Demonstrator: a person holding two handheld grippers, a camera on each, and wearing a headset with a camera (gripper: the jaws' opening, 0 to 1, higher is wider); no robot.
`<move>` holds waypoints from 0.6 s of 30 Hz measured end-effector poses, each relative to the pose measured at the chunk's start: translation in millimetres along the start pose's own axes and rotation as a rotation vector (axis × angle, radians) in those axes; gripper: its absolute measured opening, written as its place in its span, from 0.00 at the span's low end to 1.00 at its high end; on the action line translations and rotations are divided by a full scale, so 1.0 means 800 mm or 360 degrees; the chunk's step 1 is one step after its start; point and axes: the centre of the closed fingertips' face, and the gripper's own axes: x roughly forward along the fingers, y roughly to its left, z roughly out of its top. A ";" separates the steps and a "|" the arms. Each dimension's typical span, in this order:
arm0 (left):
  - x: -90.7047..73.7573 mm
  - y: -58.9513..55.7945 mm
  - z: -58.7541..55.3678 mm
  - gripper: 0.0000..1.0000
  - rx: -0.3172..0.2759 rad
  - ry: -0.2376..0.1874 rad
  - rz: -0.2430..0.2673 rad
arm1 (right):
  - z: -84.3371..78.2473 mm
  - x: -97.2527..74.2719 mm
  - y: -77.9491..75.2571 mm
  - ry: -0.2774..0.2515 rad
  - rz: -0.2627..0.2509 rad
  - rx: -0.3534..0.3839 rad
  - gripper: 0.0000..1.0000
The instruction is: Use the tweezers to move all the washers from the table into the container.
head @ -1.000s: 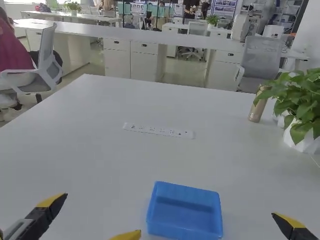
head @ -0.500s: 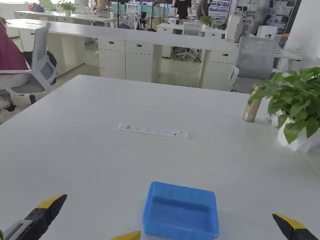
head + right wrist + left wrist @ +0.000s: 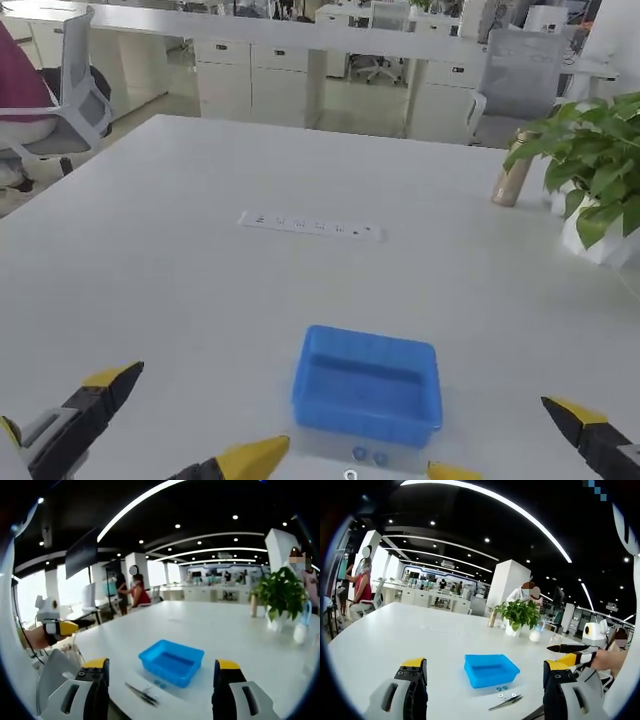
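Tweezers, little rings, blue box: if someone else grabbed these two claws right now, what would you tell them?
Left gripper: open, empty, held low at the near side of the table.
Right gripper: open, empty, at the same height.
Tweezers: lying on the table, not picked up.
Washers: a small cluster on the table, between the tweezers and the blue container.
Done: nothing yet; the container looks empty.
Left: pick up the tweezers, then carry every washer into the container.
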 end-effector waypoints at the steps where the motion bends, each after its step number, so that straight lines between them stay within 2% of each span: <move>1: 0.001 0.001 -0.002 0.99 -0.0005 0.0007 0.0001 | -0.005 0.004 0.003 0.0025 0.0026 -0.0005 0.84; 10: 0.010 0.005 -0.019 0.99 -0.0008 0.0099 -0.0038 | -0.022 0.033 0.021 0.0118 0.0162 -0.0041 0.78; 12: 0.013 0.009 -0.024 0.99 -0.0009 0.0128 -0.0052 | -0.031 0.040 0.028 0.0184 0.0220 -0.0055 0.74; 14: 0.017 0.013 -0.031 0.99 -0.0003 0.0185 -0.0072 | -0.042 0.045 0.035 0.0277 0.0286 -0.0095 0.65; 16: 0.020 0.014 -0.039 0.97 0.0029 0.0265 -0.0102 | -0.045 0.051 0.037 0.0313 0.0305 -0.0151 0.61; 18: 0.024 0.014 -0.047 0.91 0.0109 0.0338 -0.0142 | -0.046 0.054 0.040 0.0334 0.0334 -0.0191 0.56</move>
